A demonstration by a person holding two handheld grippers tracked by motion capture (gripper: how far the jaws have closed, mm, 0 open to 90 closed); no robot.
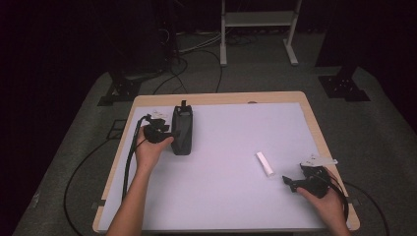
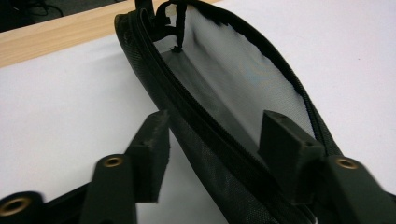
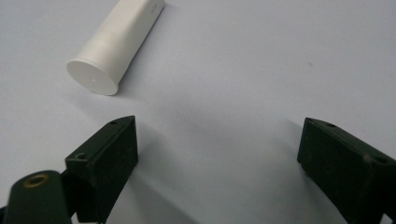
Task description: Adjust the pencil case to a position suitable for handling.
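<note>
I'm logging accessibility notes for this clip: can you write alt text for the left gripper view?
The left gripper straddles the near wall of a black zippered pouch, one jaw outside it and one inside its unzipped opening, with a gap visible on the outer side. The pouch's pale mesh lining is visible, and it rests on a white table surface with a wooden edge.

Here's the table, a pale wooden rim framing a white top that covers nearly all of it. Toward the far left corner sits a black zip pouch, resting on the white surface with its zipper gaping and a grey mesh lining visible inside. Over on the right, well apart from the pouch, a small white tube lies flat on its side, angled diagonally, its wider capped end pointing toward the near edge.
</note>
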